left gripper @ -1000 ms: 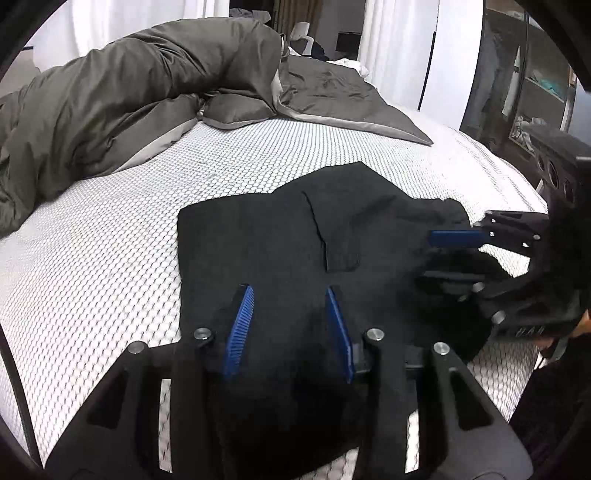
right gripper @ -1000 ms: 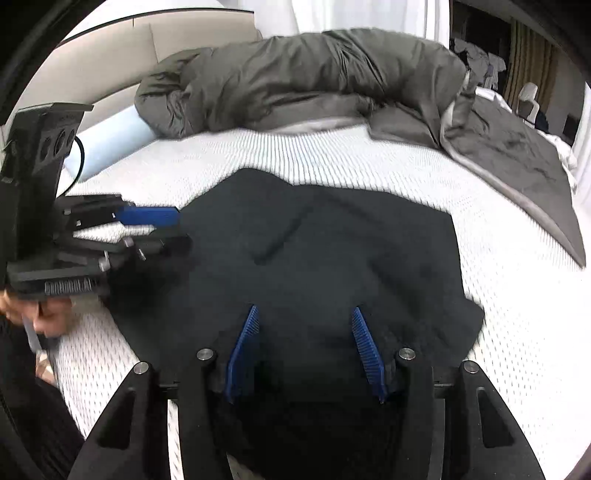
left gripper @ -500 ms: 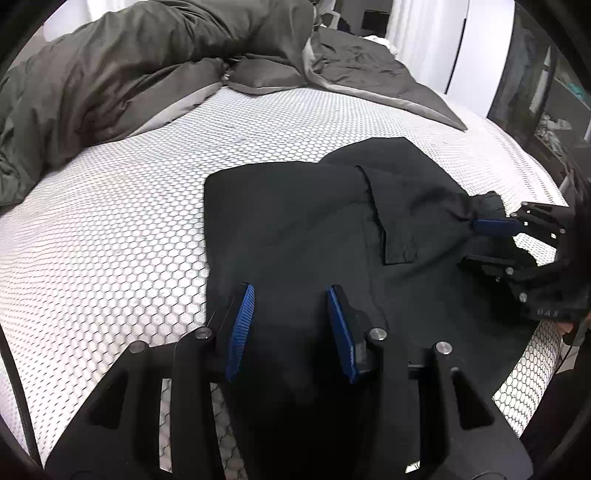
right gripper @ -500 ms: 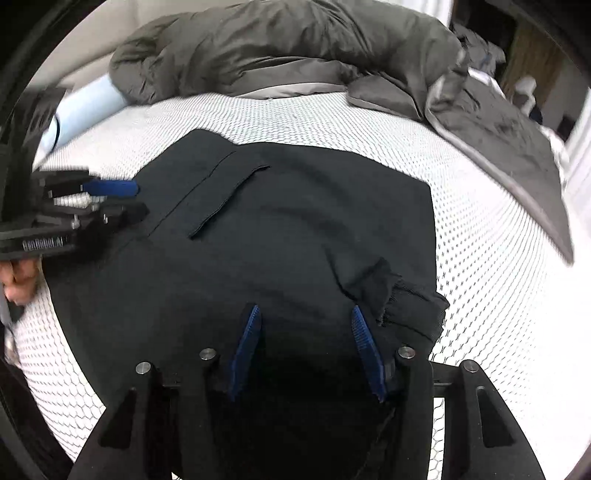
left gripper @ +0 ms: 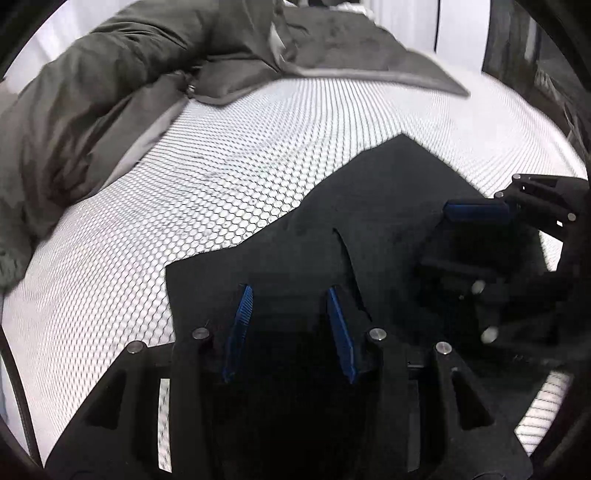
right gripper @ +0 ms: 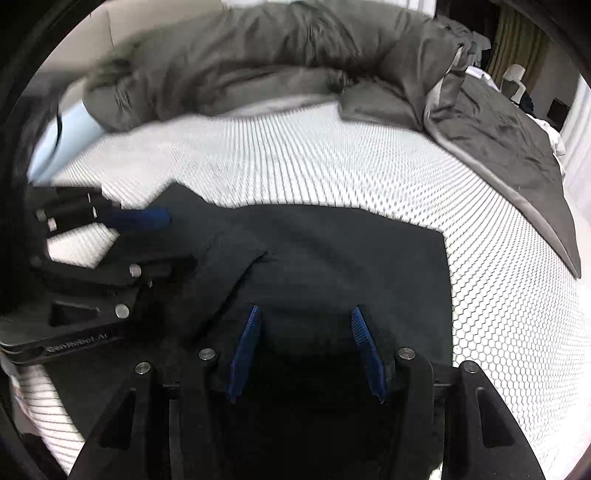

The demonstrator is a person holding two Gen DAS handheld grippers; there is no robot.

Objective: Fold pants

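Nearest the left wrist camera, the left gripper [left gripper: 288, 295] has its 2 blue ribbed fingers [left gripper: 238, 325] spread apart, with nothing between them, directly over the black fabric pants [left gripper: 369, 229]. The right gripper [right gripper: 304, 314] shows the same in its own view: its 2 blue ribbed pads stand apart over the dark cloth, clamped on nothing; whether either tool's tips touch the fabric cannot be told. The pants lie folded and flat on the white mattress cover with a hexagonal mesh pattern [left gripper: 184, 206], at the near side of the bed, with a straight left edge and a pointed far corner in the left view. A seam or pocket edge [left gripper: 347, 258] runs across the top layer, and in the right view a fold of cloth [right gripper: 240, 258] rises slightly at the left of the garment. Each tool appears in the other's view: the right gripper [left gripper: 476, 236] at the right edge of the pants and the left gripper [right gripper: 147, 240] at their left edge, fingers parted in both. Beyond the pants is open mattress, then a rumpled grey duvet [right gripper: 258, 66] heaped across the far side of the bed. A pale blue pillow [right gripper: 59, 144] shows at the far left in the right view, and white curtains [left gripper: 461, 33] hang beyond the bed.
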